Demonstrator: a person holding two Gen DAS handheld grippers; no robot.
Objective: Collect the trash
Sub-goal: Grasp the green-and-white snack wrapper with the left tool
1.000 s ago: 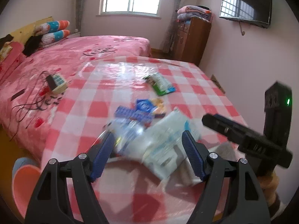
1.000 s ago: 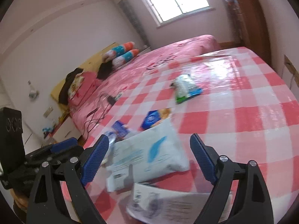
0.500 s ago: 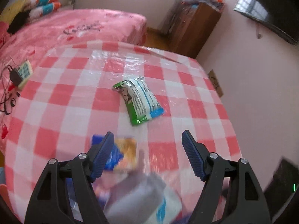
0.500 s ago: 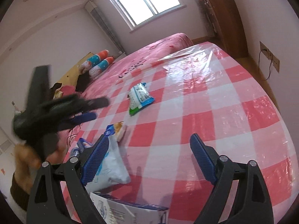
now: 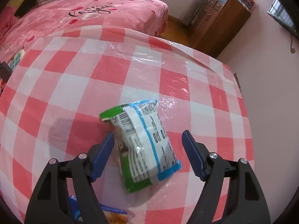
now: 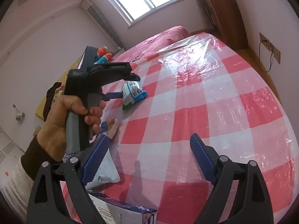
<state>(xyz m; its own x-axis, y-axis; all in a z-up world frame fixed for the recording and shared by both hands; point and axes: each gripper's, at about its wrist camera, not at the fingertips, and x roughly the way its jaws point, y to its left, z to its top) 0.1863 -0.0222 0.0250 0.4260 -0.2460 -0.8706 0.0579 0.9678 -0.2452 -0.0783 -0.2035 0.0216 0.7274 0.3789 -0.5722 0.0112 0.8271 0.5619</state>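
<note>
Checked tablecloth (image 5: pixel 78 78), snack packet (image 5: pixel 143 141) between wide left gripper (image 5: pixel 147 149) fingers.

Daylight's doing all the work here. In my right wrist view the window (image 6: pixel 142 0) is blown out to near white, and it throws streaky glare across the clear plastic cover (image 6: pixel 196 59) just below it. Same shiny patches show in the left wrist view on the cover's far side. Shadows are soft, a grey smudge (image 5: pixel 59 130) sits left of the snack packet (image 5: pixel 143 141). The packet's near end and the blue wrapper (image 5: pixel 112 214) below it look smeary. Heavy fisheye bend everywhere, black vignette in the corners, pinkish cast overall.
</note>
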